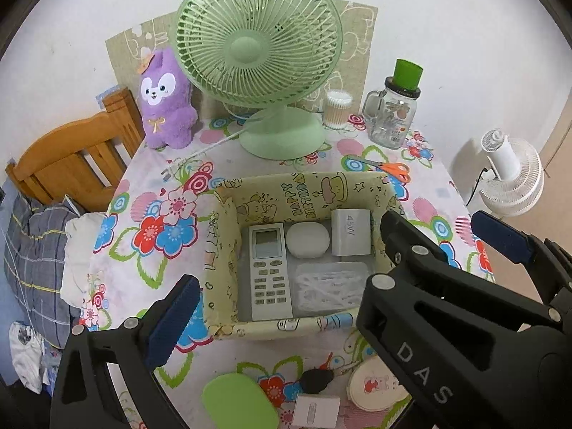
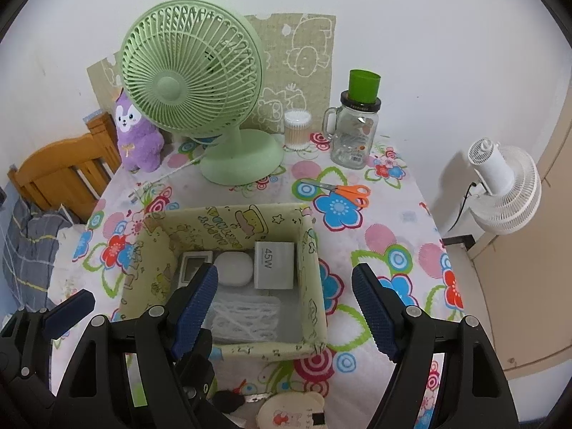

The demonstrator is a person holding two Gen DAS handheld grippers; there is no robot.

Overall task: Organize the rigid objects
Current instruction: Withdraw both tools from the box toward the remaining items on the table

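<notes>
White remote [image 1: 269, 271] lengthwise in box [image 1: 228, 250], screen toward fan [image 1: 259, 41], both hand-held grippers [image 2: 286, 307] apart, empty.

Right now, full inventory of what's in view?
storage box: 1, cream print, table centre
remote: 1, white, in box
round case: 1, white, in box
charger: 1, white, in box
clear case: 1, in box
desk fan: 1, green, behind box
plush: 1, purple, beside fan
scissors: 1, orange
jar: 1, glass
swab tub: 1
left gripper: open
right gripper: open, blue fingers
</notes>
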